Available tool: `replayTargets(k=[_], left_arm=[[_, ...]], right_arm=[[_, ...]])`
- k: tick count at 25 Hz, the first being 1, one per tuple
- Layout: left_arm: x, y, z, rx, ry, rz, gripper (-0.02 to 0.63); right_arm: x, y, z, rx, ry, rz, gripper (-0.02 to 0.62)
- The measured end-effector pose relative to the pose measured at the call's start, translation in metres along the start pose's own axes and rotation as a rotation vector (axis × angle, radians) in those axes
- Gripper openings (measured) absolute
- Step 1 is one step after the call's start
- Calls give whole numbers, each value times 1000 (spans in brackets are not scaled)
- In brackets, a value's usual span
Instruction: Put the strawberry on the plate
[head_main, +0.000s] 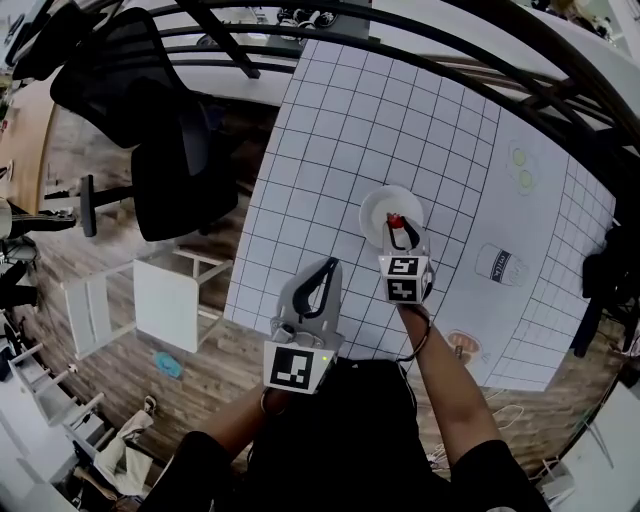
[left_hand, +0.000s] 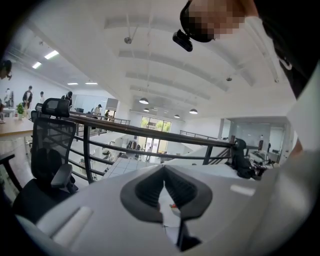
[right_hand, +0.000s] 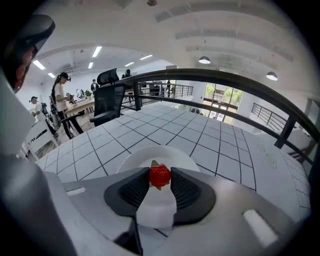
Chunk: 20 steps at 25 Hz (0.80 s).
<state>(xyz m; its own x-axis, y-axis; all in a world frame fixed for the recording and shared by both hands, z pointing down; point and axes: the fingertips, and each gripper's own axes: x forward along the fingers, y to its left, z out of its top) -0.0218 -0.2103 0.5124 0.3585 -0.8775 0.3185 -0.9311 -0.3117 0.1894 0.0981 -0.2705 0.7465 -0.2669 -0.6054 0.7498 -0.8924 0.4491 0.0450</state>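
The right gripper (right_hand: 160, 178) is clamping the strawberry (right_hand: 160, 174) between its jaw tips, the red fruit squeezed from both sides with its green leaves pointing away. It is hanging over the white plate (right_hand: 131, 159), near the plate's middle. Whether it is touching the surface is hard to judge from these angles. The plate is resting on the gridded table (head_main: 340, 130). The left gripper (head_main: 322, 285) is hovering nearer the table's front edge, apart from the plate, its jaws closed together on nothing. A black office chair (head_main: 150, 110) is standing to the table's left.
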Motion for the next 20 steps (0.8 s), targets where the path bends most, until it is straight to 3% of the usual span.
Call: replayTargets(k=[9,20], left_arm=[[-9,-2,-4,-16,5,10,11],[-19,1,-8,-15,2,30,11]], right_arm=[[10,2,-8,-90,67,9,140],[6,3,-11,-12,17,21,164]])
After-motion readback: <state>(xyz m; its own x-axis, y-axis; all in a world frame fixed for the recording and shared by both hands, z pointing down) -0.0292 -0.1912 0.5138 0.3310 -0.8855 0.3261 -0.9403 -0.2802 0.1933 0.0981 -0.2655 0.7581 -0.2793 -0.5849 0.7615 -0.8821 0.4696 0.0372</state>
